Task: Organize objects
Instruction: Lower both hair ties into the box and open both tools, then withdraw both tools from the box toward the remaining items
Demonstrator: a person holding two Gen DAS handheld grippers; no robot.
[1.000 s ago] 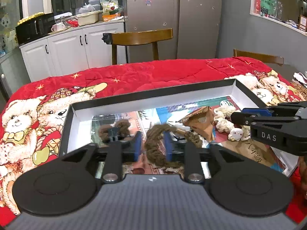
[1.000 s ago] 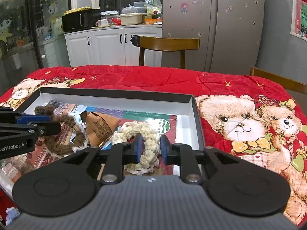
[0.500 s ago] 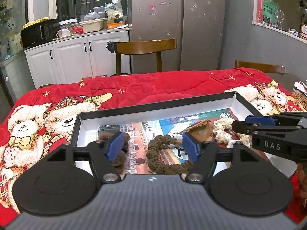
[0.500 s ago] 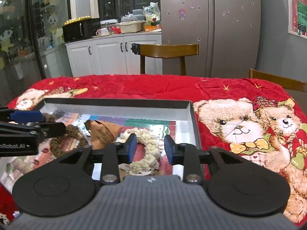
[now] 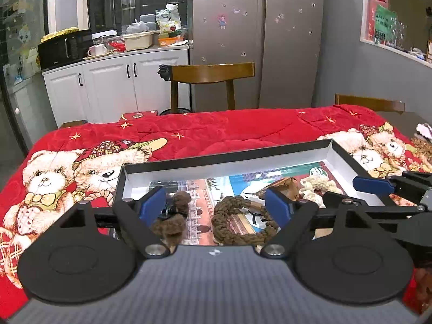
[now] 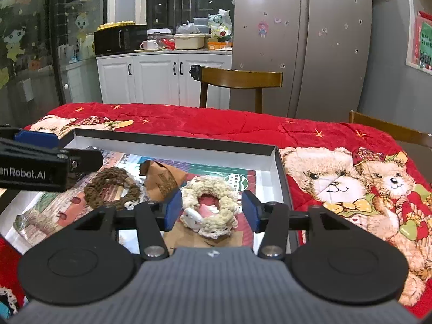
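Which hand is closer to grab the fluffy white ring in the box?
Right. The right gripper is open with the white ring lying between its fingers; the left gripper sits over the brown ring.

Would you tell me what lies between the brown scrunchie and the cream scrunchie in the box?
A crumpled brown paper packet, seen best in the right wrist view.

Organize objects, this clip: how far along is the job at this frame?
Done: the brown braided ring and cream fluffy ring lie in the shallow box. In hand: nothing; the left gripper and right gripper have just been opening, jaws clear of both. Left: something fuzzy lies outside the box.
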